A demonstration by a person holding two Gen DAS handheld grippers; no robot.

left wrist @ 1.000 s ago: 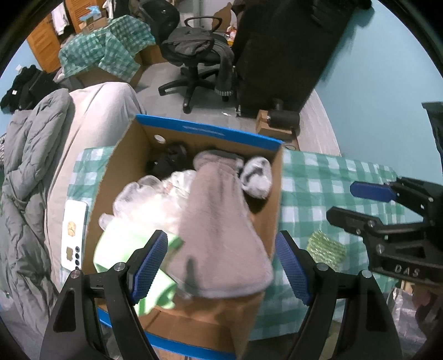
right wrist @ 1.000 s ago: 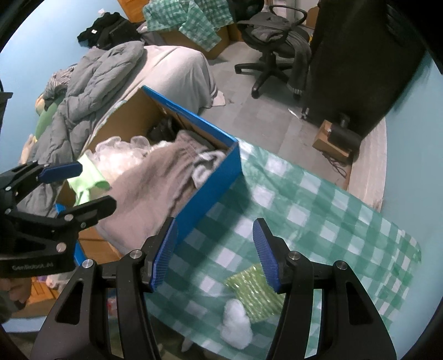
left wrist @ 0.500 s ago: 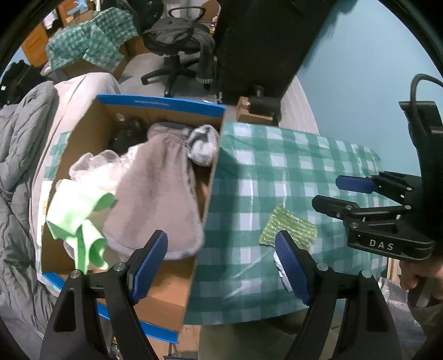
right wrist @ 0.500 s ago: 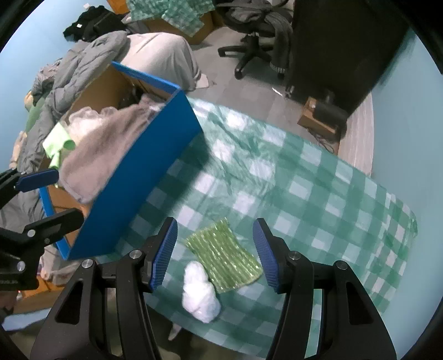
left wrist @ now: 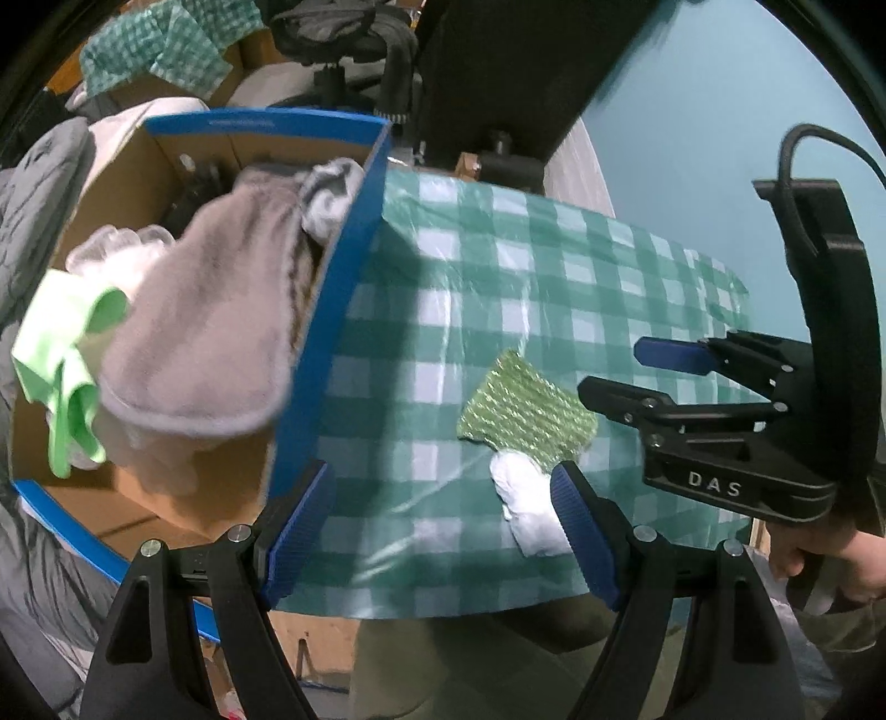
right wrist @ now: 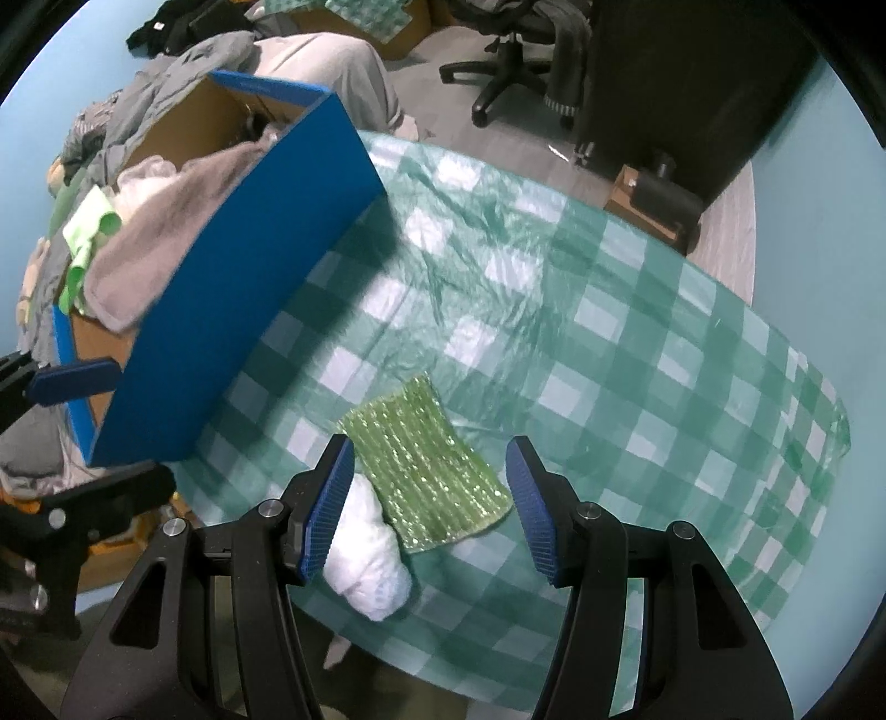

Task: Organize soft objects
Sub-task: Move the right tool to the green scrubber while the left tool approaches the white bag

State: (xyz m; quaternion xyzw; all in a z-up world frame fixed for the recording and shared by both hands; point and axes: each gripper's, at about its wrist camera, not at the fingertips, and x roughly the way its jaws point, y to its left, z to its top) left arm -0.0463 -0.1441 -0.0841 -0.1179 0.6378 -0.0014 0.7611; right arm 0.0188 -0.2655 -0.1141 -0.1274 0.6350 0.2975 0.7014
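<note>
A green textured cloth [right wrist: 423,462] lies flat on the green checked tablecloth [right wrist: 637,343], with a white soft bundle [right wrist: 371,559] touching its near left corner. Both also show in the left wrist view, the cloth [left wrist: 526,407] and the bundle [left wrist: 526,512]. My right gripper [right wrist: 426,504] is open and empty, hovering just above the cloth. My left gripper [left wrist: 443,531] is open and empty, over the table's near edge beside the box. A blue cardboard box [left wrist: 326,310] at the left holds a grey towel [left wrist: 205,338], a light green cloth [left wrist: 66,354] and white soft items.
The right gripper's body [left wrist: 736,437] shows at the right of the left wrist view. A grey quilt [right wrist: 166,77] lies behind the box. An office chair [right wrist: 515,50] and a dark cabinet [right wrist: 681,83] stand on the floor beyond the table.
Both grippers have swung right, away from above the box and over the table. The right gripper has come down close over the green cloth. Both stay open.
</note>
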